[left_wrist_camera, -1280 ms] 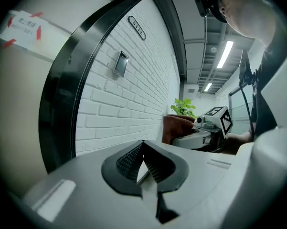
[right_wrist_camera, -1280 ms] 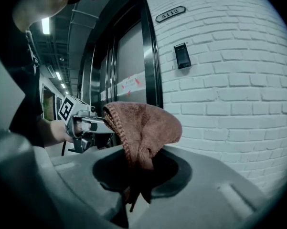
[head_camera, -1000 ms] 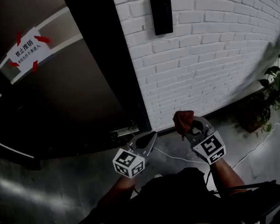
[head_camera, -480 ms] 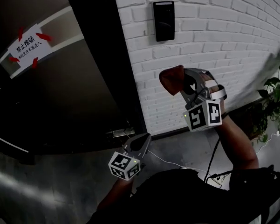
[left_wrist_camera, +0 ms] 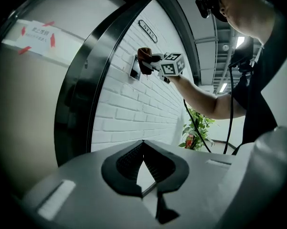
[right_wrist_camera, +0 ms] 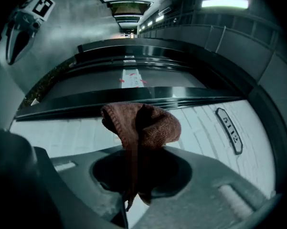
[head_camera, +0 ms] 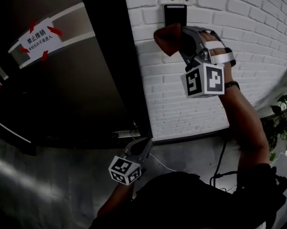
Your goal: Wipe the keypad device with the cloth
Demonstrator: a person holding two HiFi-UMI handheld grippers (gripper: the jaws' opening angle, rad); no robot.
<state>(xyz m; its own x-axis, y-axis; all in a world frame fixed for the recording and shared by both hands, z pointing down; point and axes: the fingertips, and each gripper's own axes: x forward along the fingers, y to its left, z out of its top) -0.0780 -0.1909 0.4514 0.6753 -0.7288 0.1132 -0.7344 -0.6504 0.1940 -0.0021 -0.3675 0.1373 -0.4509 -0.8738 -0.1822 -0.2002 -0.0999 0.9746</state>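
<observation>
**Right Gripper: Cloth Positioned at Keypad Device**

The right gripper [head_camera: 177, 35] is clamped on the reddish-brown cloth [head_camera: 165, 38], which bunches out beyond the jaws. The cloth sits at the lower edge of the keypad device [head_camera: 175, 12], mounted on the white brick wall [head_camera: 181, 89]; contact cannot be confirmed. The left gripper [head_camera: 145, 144] hangs low and near, jaws together with nothing between them. The dark door [head_camera: 76, 94] stands left of the wall.

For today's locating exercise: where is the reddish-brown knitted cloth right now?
In the head view the reddish-brown knitted cloth sits upper centre, clamped in the right gripper's jaws, overlapping the black keypad device's lower part on the white brick wall.
</observation>
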